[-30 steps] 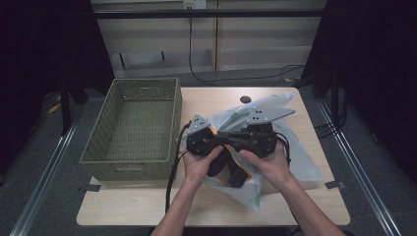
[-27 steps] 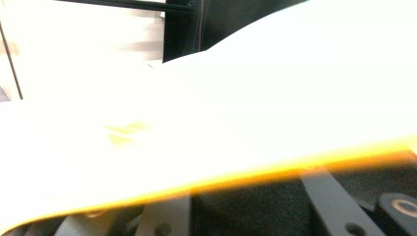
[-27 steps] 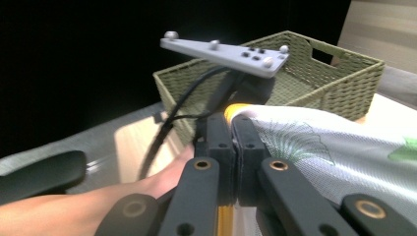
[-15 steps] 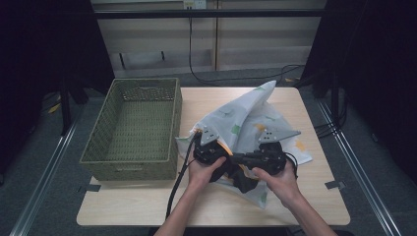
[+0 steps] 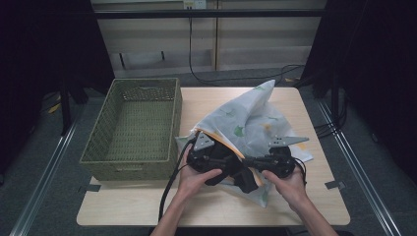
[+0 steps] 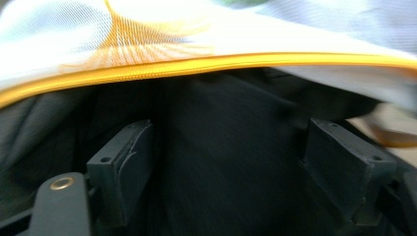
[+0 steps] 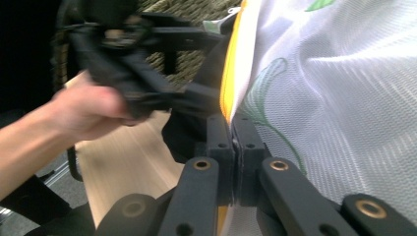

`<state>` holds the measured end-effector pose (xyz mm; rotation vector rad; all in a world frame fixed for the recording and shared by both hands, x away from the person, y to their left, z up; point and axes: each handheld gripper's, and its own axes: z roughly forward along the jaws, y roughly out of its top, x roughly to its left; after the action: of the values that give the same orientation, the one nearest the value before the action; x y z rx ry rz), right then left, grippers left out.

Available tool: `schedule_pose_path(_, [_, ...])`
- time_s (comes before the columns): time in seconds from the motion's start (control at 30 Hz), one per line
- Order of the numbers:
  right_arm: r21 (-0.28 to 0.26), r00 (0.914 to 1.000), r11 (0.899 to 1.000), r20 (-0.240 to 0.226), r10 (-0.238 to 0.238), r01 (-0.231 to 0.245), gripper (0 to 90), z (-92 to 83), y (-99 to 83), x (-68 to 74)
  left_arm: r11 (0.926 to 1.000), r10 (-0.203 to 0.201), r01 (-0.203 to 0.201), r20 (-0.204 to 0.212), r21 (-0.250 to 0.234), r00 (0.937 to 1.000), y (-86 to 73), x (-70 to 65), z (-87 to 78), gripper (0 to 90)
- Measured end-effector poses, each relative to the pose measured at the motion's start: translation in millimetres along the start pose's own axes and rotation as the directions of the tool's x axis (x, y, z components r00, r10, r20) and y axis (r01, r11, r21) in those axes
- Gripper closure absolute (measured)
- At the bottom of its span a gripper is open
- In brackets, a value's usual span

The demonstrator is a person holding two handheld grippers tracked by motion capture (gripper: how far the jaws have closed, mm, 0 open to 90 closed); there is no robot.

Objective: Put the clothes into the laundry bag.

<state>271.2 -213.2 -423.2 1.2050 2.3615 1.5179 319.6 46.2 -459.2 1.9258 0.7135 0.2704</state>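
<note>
With the basket point(image 5: 133, 129) sitting at the left of the table point(image 5: 206, 206), I am working a black cloth point(image 6: 221, 162) into the mesh bag point(image 5: 246, 125) right of it, my left gripper point(image 5: 216, 164) just opening with its jaws standing clear around the cloth, my right gripper point(image 7: 235, 142) clamping the bag's orange edge point(image 7: 227, 78).

Black left gripper point(image 5: 209, 160) (brass rivets), grey 3-cornered plate point(image 5: 203, 142), black cable point(image 5: 169, 184).

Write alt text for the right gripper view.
The right gripper is shut on the yellow-edged opening of a white mesh laundry bag. To the left, a hand holds the left gripper over the wooden table.
</note>
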Motion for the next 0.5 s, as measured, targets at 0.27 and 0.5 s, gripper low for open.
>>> schedule_pose_path(0.27, [-0.001,0.9999,1.000,0.017,0.001,-0.001,88.9,-2.0,0.3,-4.0,0.9970,0.038,-0.041,0.045,0.065,0.9982,-22.6,-11.2,-6.2,12.2])
schedule_pose_path(0.5, [0.011,0.9999,1.000,0.014,-0.010,0.009,88.8,1.6,0.2,-2.3,0.9815,0.091,-0.089,-0.005,0.170,0.9958,-30.7,-15.4,12.6,16.4])
